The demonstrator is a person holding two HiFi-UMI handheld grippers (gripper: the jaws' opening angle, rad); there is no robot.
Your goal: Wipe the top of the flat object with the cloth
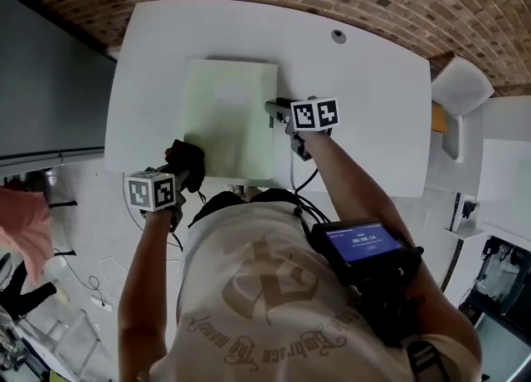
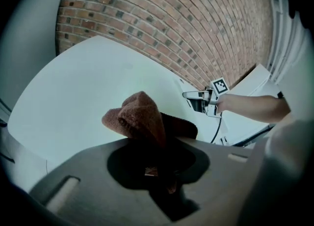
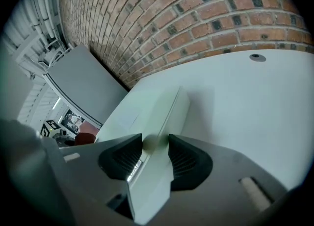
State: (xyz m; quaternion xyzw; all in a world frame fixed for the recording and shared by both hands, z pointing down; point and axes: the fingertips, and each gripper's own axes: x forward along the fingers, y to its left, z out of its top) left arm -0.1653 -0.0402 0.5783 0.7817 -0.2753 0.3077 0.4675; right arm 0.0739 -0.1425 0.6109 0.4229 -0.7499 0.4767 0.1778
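Our left gripper (image 2: 153, 168) pinches the brown cloth (image 2: 141, 118), which bunches up just ahead of its jaws. Our right gripper (image 3: 155, 154) clamps the pale board (image 3: 158, 114) by its edge, between the jaws.

Beyond the flat object (image 1: 231, 115) and to its right the table (image 1: 373, 98) lies bare, except for a small round fitting (image 1: 338, 36). The right gripper (image 1: 275, 110) clamps its right edge. The left gripper (image 1: 182, 173), holding the cloth (image 1: 184, 156), occupies its near-left corner.
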